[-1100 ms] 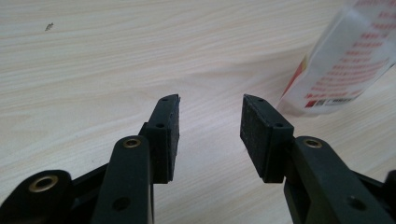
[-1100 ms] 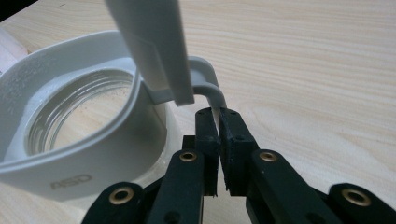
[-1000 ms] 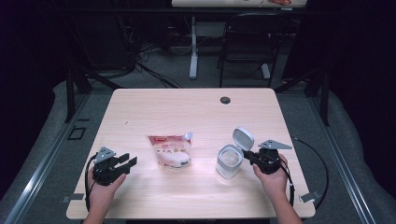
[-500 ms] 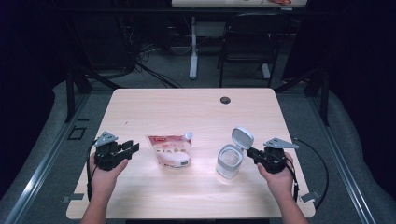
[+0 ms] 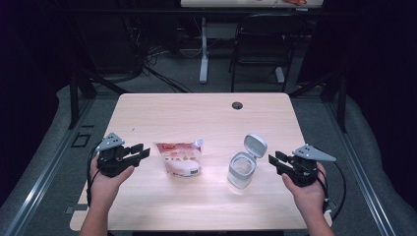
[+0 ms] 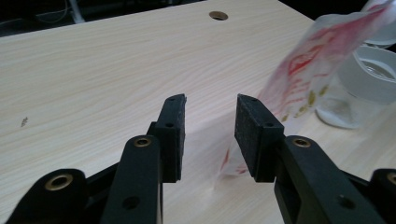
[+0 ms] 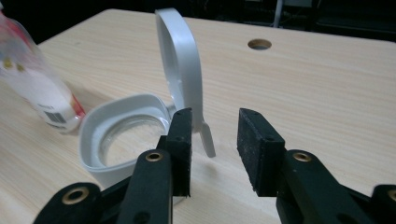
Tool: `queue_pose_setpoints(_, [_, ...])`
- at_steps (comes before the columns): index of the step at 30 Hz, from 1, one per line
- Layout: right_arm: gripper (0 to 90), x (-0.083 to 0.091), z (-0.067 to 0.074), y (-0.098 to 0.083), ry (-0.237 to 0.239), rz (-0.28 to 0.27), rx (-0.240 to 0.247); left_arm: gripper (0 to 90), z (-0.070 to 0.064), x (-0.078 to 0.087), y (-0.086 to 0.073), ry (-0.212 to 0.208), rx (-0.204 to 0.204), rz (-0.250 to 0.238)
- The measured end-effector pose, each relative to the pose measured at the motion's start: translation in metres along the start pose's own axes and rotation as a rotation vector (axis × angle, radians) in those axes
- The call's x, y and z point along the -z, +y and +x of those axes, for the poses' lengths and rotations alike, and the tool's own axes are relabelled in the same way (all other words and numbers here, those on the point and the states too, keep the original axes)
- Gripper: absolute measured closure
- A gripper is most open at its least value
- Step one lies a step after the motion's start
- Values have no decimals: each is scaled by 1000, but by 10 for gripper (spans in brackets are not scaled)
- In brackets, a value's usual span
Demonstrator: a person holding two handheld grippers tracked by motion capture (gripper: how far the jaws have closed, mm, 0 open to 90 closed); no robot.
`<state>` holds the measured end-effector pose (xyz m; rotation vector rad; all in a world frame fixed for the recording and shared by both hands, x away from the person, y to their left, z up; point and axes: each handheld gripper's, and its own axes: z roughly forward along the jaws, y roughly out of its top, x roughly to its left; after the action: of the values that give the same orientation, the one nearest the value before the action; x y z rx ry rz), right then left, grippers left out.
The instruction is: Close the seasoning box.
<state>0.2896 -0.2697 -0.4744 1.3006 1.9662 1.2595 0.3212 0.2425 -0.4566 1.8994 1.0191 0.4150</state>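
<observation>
High view: a pale wooden bench (image 5: 206,118) carries a red-printed pouch (image 5: 179,158) at centre-left and, well apart to its right, a clear jar (image 5: 241,170) whose white hinged lid (image 5: 255,145) stands raised. A cable hole (image 5: 237,105) lies near the far edge. The left hand-held gripper (image 5: 140,152) sits just left of the pouch, jaws pointing toward it without contact. The right hand-held gripper (image 5: 273,159) sits just right of the jar, apart from it, jaws pointing toward it.

Left gripper view: the left hand-held gripper (image 6: 210,126) has its jaws parted, with nothing between the pads (image 6: 247,126); they have just been widening slightly. The pouch (image 6: 308,79) stands tilted beyond the right-side jaw, and the jar (image 6: 364,84) is behind it. The cable hole (image 6: 218,15) is at the far edge.

Right gripper view: the right hand-held gripper (image 7: 212,140) has just been opening and its jaws stand wide. The lid's tab (image 7: 208,137) hangs in the gap, beyond the pads (image 7: 254,140) and not pressed by them. The lid (image 7: 182,60) is upright above the jar (image 7: 116,135), which lies left of the jaws; the pouch (image 7: 32,88) lies farther left, and the cable hole (image 7: 259,44) beyond.
</observation>
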Motion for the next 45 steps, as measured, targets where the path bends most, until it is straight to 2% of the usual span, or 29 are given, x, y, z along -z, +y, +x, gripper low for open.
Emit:
queue_pose_setpoints(7, [664, 7, 20, 20, 46, -23, 55, 617, -11, 7, 6, -23, -56, 17])
queue_pose_setpoints(14, [667, -2, 46, 41, 103, -22, 138, 607, -18, 9, 11, -60, -89, 22])
queue_pose_setpoints(18, [668, -10, 60, 52, 128, -14, 178, 600, -20, 10, 13, -75, -92, 14])
queue_pose_setpoints(23, [676, -19, 69, 58, 143, 2, 195, 602, -20, 8, 13, -83, -94, 17])
queue_pose_setpoints(33, [674, -34, 79, 62, 184, 12, 191, 630, -16, -4, 13, -105, -86, 20])
queue_pose_setpoints(40, [650, -44, 88, 63, 211, 29, 208, 644, -17, -12, 16, -107, -94, 27])
queue_pose_setpoints(45, [626, -53, 96, 64, 245, 46, 226, 659, -18, -15, 17, -119, -90, 13])
